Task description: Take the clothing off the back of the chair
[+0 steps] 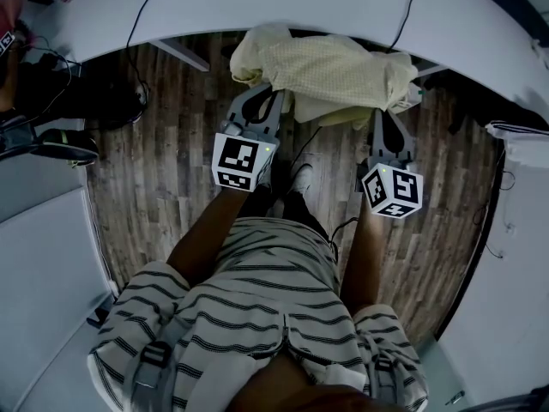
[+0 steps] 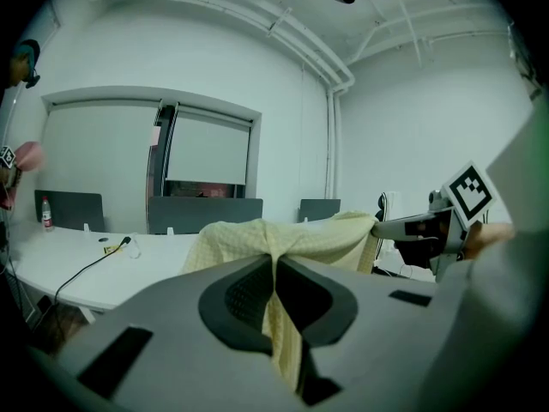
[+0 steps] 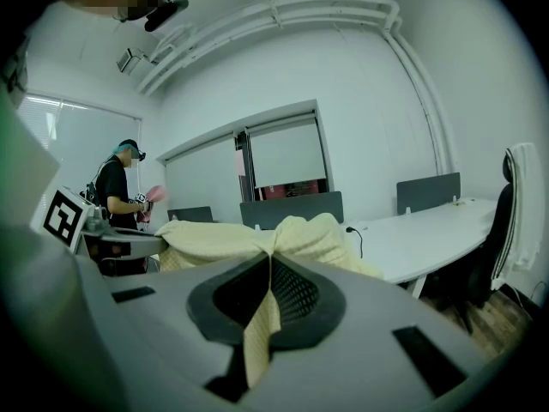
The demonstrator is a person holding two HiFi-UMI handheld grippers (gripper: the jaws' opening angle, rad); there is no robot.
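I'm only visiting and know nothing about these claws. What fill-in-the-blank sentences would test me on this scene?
1. The garment is pale ___ in colour.
2. The left claw and the right claw are both ___ on the garment's fabric.
3. The floor below is made of ___ planks.
4. The shirt of the person holding the claws is ___, dark on light.

Missing words: yellow; shut; wood; striped

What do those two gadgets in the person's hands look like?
The grey left gripper and right gripper each carry a white cube with black square markers; their fingers have dark ribbed pads. The person wears a striped shirt.
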